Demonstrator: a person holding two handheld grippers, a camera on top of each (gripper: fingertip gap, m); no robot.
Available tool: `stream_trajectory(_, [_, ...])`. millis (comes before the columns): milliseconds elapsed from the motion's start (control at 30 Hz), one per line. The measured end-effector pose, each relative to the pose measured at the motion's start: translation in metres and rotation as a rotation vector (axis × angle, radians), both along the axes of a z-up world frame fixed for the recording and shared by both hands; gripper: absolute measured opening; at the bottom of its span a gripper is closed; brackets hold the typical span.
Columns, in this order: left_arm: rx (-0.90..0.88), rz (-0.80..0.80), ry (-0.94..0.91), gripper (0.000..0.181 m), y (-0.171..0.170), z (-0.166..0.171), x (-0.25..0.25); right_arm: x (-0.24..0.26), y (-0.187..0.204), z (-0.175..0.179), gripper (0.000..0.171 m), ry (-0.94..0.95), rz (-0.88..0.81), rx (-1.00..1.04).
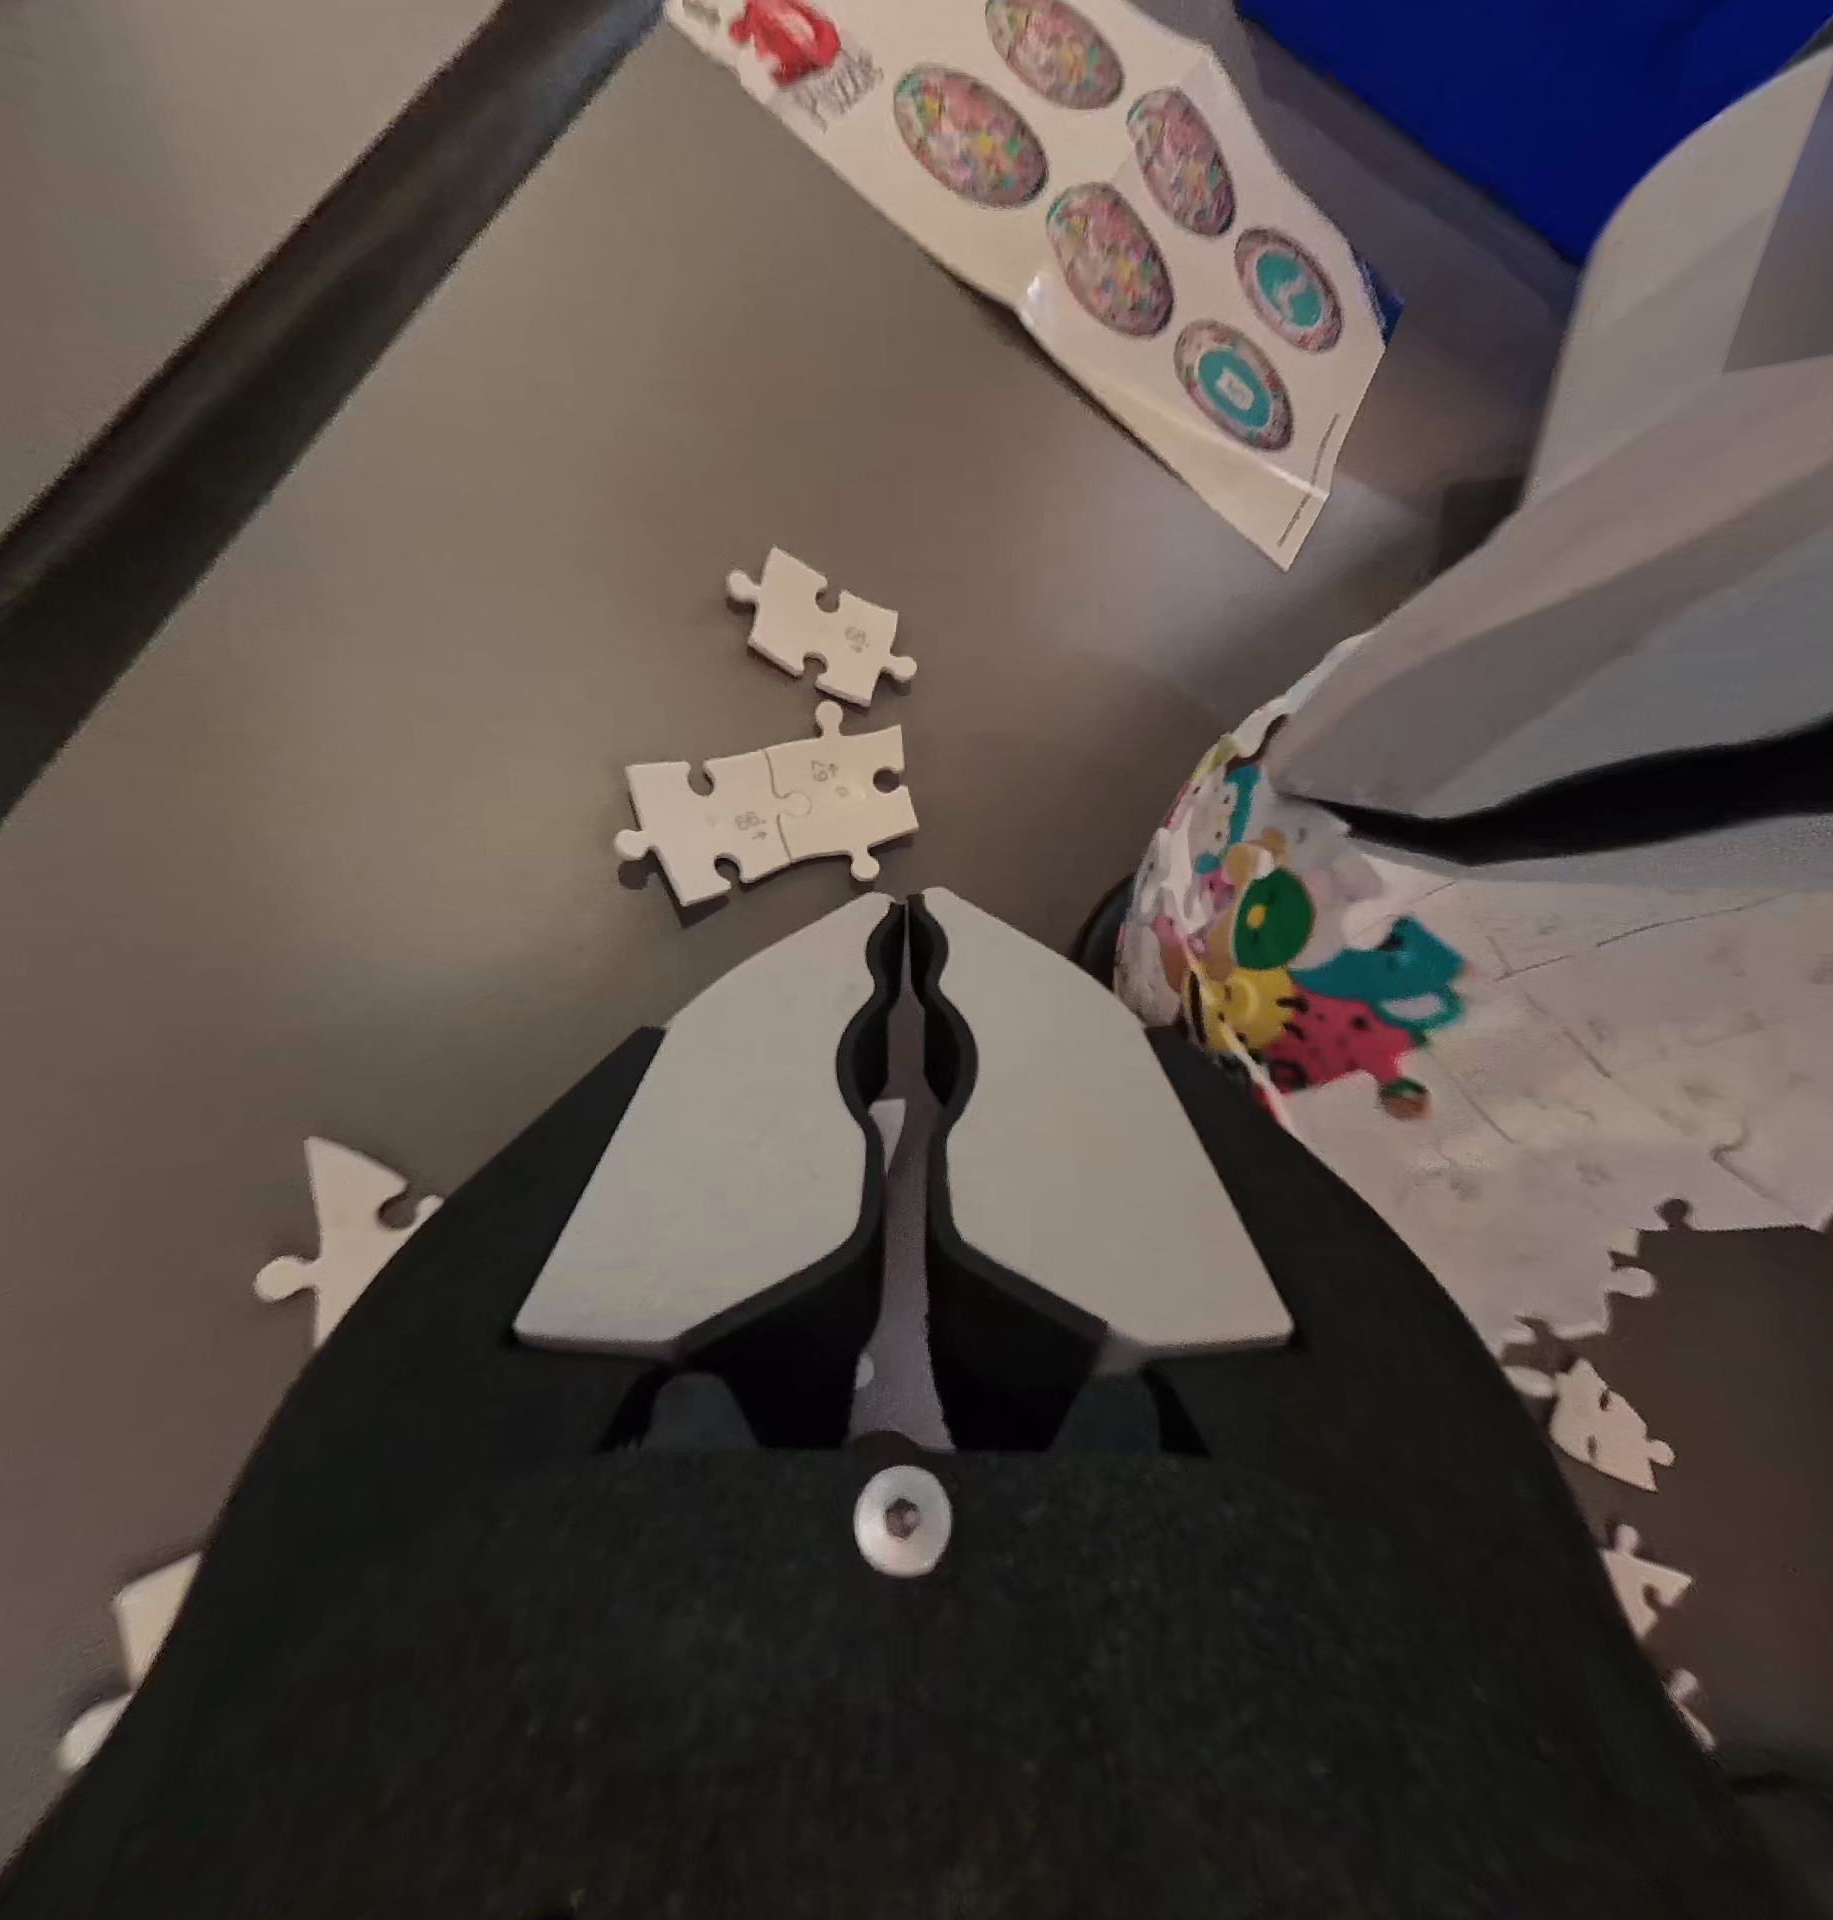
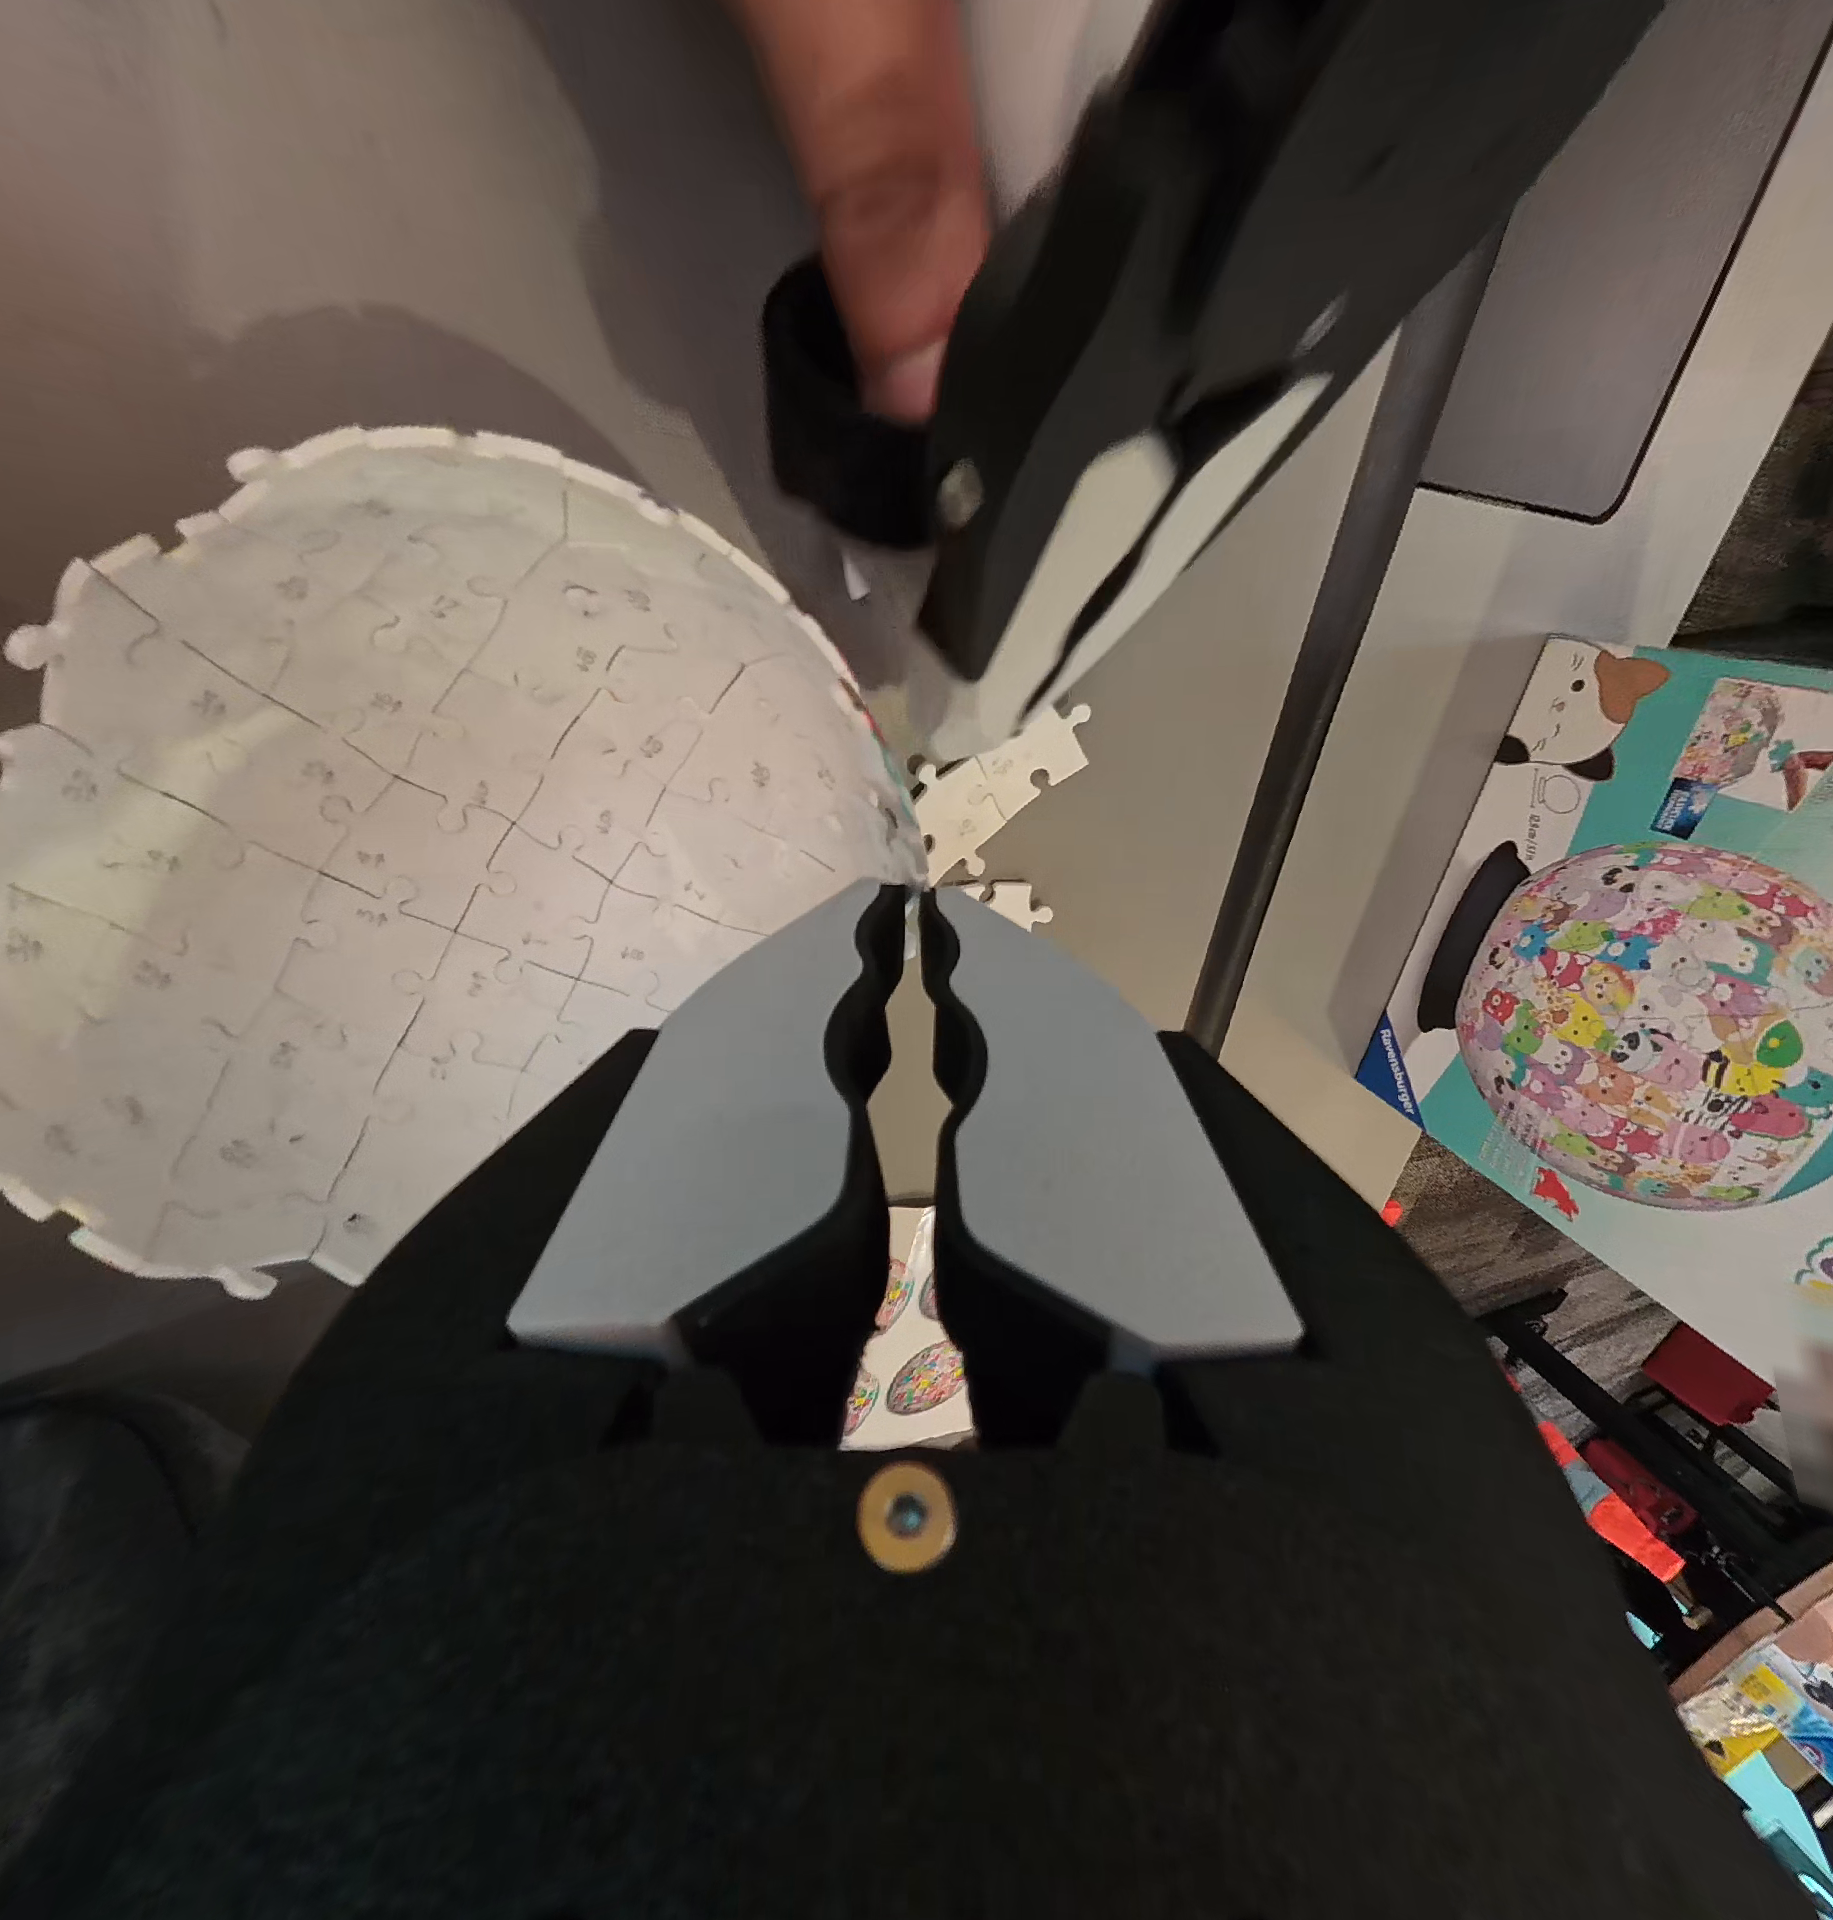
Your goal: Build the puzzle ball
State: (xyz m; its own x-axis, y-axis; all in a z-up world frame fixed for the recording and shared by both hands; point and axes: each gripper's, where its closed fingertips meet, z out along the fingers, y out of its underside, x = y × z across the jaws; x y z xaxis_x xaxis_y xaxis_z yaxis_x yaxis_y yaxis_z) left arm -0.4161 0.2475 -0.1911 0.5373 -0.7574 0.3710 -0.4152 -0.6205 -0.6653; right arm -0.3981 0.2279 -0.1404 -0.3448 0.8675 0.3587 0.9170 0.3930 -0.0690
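Our right tool point(image 2: 914, 902) pinches the half-built puzzle ball point(image 2: 372, 831) at its rim; our left tool point(image 1: 909, 906), closed and empty, hovers near the joined pieces point(image 1: 772, 821) on the table point(image 1: 424, 623)

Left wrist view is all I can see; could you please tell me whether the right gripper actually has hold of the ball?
Observer: Yes. The right gripper is shut on the rim of the half-built ball, at the edge nearest the joined pair.
Operator: Thank you. Is the box anywhere nearby?
Observer: The box lies past the table's dark edge, picture side up.
Operator: And how does my gripper sit relative to that pair?
Observer: From the side, the left gripper has its tips right over the pair. I cannot tell whether they touch.
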Motion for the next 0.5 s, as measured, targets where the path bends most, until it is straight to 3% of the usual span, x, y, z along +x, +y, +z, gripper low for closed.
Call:
stream_trajectory(267, [0.117, 0.037, -0.075, 0.023, 0.0, 0.063, -0.019, 0.001, 0.001, 0.001, 0.003, 0.003, -0.008, -0.01])
stream_trajectory(500, [0.155, 0.011, -0.008, 0.023, -0.007, 0.067, -0.017, 0.0, 0.001, 0.0, 0.003, 0.004, -0.024, -0.015])
